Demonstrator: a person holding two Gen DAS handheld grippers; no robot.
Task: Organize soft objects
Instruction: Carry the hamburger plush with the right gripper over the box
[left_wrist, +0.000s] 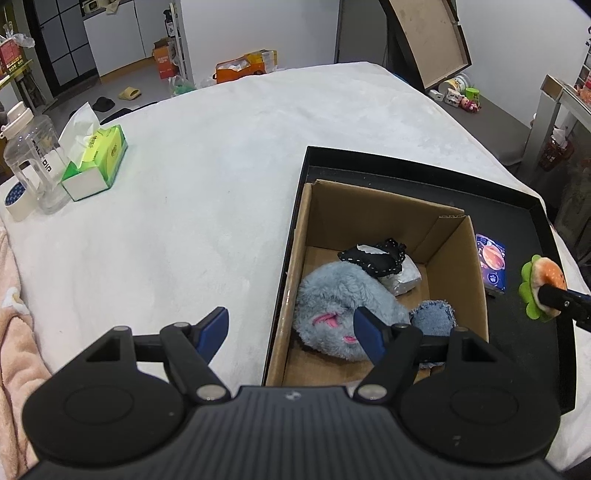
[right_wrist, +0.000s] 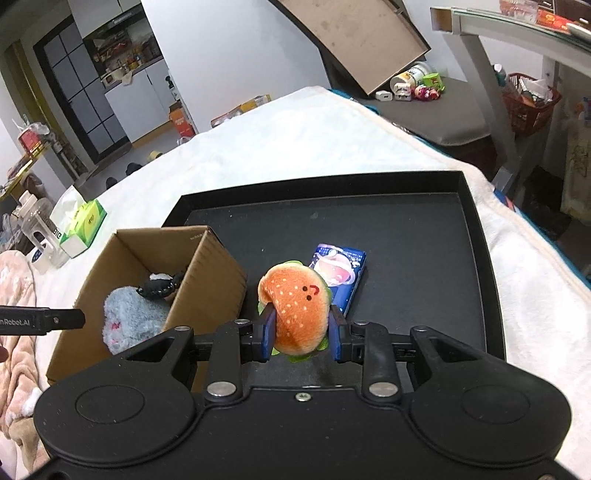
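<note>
The right gripper (right_wrist: 301, 334) clamps the burger toy (right_wrist: 295, 310), the left gripper (left_wrist: 290, 330) spread empty; releasing early could miss the box (right_wrist: 218, 273).

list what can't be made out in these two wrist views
- Left wrist view: the near part of the brown cardboard box floor, hidden by the open left gripper.
- Left wrist view: the denim patch, partly behind the fluffy grey plush and the gripper.
- Right wrist view: the underside of the orange burger plush, hidden between the right gripper fingers.
- Both views: print on the dark blue packet, too small to read.
</note>
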